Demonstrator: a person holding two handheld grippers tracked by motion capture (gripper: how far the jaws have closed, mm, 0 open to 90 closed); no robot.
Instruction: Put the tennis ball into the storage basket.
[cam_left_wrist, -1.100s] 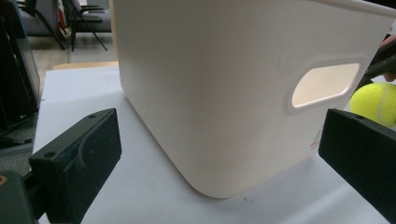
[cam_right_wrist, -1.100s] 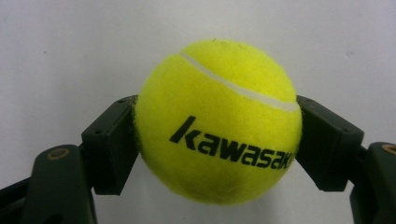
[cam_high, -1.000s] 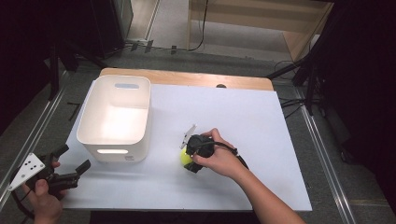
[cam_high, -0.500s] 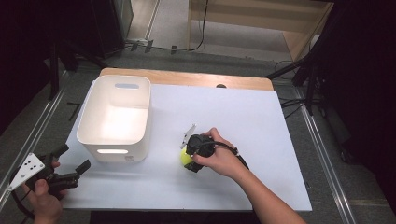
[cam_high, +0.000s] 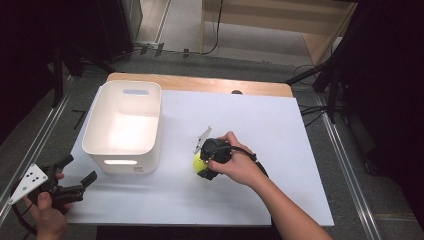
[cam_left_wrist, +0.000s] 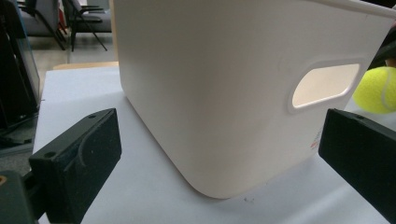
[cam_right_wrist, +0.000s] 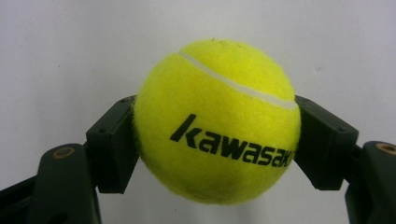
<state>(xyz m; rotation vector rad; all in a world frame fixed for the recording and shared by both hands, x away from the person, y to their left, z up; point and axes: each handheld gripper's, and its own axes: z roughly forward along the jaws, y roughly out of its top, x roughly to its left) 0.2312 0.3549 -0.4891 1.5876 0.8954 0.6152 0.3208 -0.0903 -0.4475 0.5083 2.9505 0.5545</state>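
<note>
From the high view, a white bin (cam_high: 124, 127) stands on the white table sheet (cam_high: 280, 150), and every place here is told from that bin. The right gripper (cam_high: 204, 164) sits just off the bin's near right corner, in the person's right hand (cam_high: 237, 164), pressed down over a yellow tennis ball (cam_high: 198, 162) that lies on the sheet a little apart from the bin's wall. The left gripper (cam_high: 75, 177) rests beyond the bin's near left corner, at the sheet's edge, its jaws spread wide with nothing between them. In the left gripper view the bin (cam_left_wrist: 224, 88) fills the space ahead of the two parted pads (cam_left_wrist: 79, 158), its handle slot facing the camera, and the ball (cam_left_wrist: 377, 89) peeks out past its right side. In the right gripper view the right gripper (cam_right_wrist: 215, 149) is clamped on the ball (cam_right_wrist: 217, 122), both pads pressed against its sides, the black lettering facing the camera.
</note>
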